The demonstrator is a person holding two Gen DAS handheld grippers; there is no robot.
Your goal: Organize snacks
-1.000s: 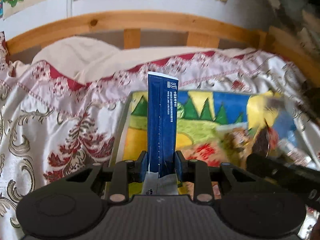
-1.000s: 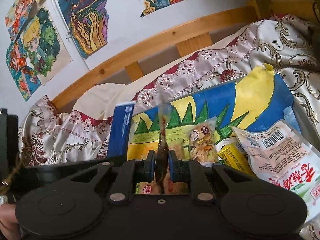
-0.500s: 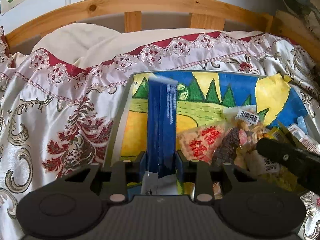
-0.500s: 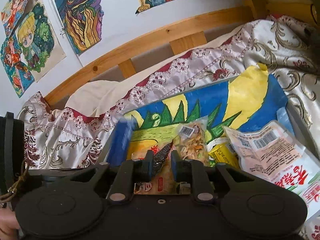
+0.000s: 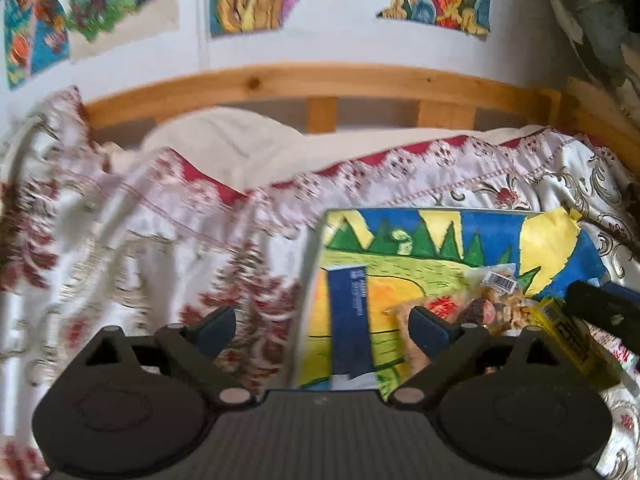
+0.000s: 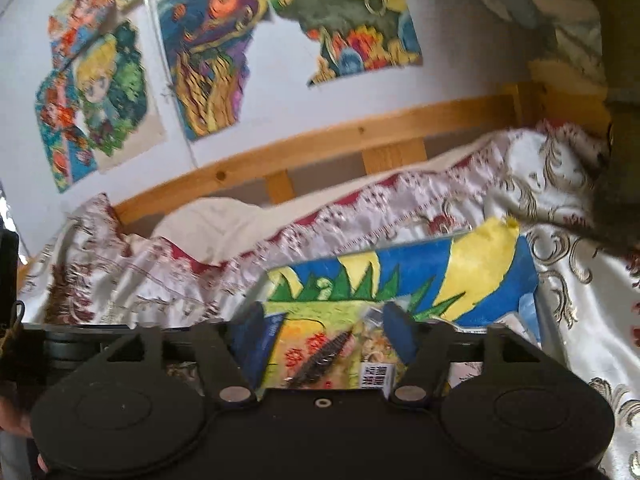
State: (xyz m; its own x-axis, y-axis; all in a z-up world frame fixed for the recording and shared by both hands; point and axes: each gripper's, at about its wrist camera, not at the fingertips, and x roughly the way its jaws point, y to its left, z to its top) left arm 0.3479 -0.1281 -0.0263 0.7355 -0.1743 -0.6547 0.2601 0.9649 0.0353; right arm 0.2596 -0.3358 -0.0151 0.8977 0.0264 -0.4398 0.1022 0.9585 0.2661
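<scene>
A tray [image 5: 316, 292] lined with a bright painted landscape lies on the bed. The dark blue snack packet [image 5: 350, 316] lies flat at the tray's left side, free of my left gripper [image 5: 326, 330], which is open above it. My right gripper [image 6: 326, 326] is open and empty over a clear nut packet [image 6: 316, 356] that lies in the tray beside other packets. The nut packet [image 5: 486, 304] and a yellow packet [image 5: 568, 336] show in the left wrist view too. The blue packet [image 6: 262, 344] shows at the left finger in the right wrist view.
The tray [image 6: 550, 324] rests on a white and red patterned bedspread [image 5: 160, 248]. A wooden bed rail [image 5: 320, 84] and a wall with paintings [image 6: 208, 60] stand behind. The other gripper's body [image 5: 604, 312] reaches in from the right.
Both grippers have opened and pulled up and back. The blue packet left my left gripper and the nut packet left my right gripper. Both now lie in the tray.
</scene>
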